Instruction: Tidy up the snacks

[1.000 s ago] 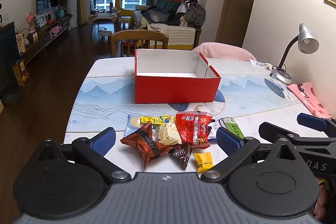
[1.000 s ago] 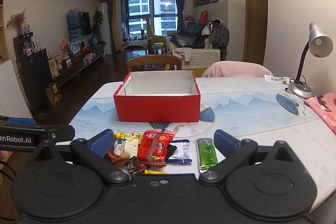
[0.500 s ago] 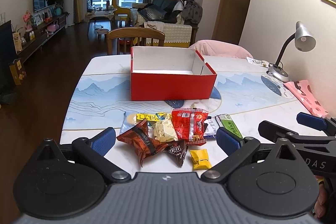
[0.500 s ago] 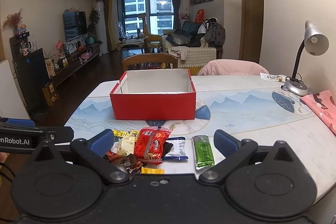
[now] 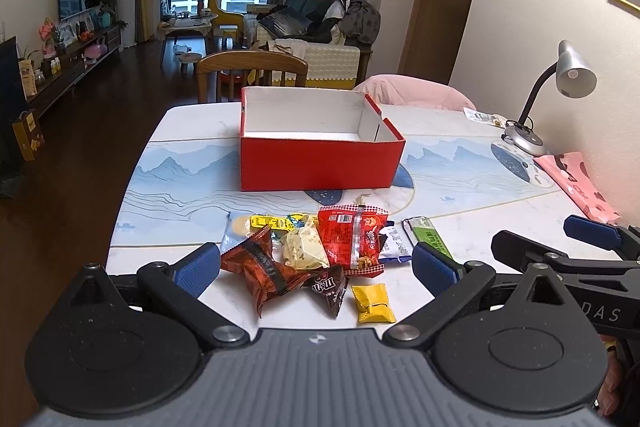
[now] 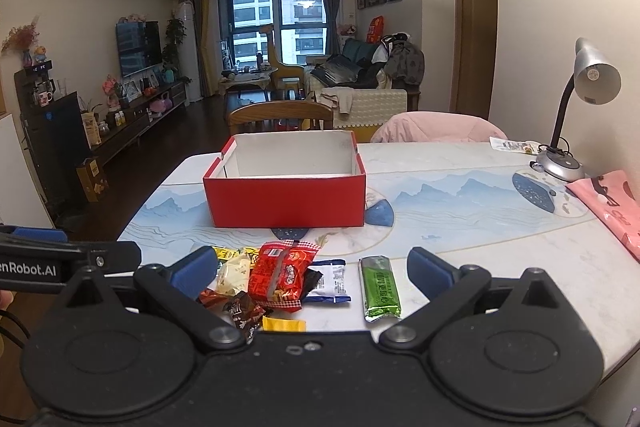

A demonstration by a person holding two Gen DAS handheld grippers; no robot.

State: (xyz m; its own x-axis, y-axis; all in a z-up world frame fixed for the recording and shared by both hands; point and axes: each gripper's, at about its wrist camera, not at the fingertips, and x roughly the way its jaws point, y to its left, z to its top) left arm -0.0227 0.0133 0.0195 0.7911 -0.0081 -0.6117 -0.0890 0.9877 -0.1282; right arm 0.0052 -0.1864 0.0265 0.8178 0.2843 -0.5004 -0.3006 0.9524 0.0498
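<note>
While other snacks pile, green bar (image 6: 381, 287) lies pointing toward red box (image 6: 288, 199).

Both wrist cameras are looking toward 12 o'clock over the near worktop (image 5: 192, 187) edge, sharing snacks (image 5: 316, 251) and box (image 6: 286, 201).
</note>
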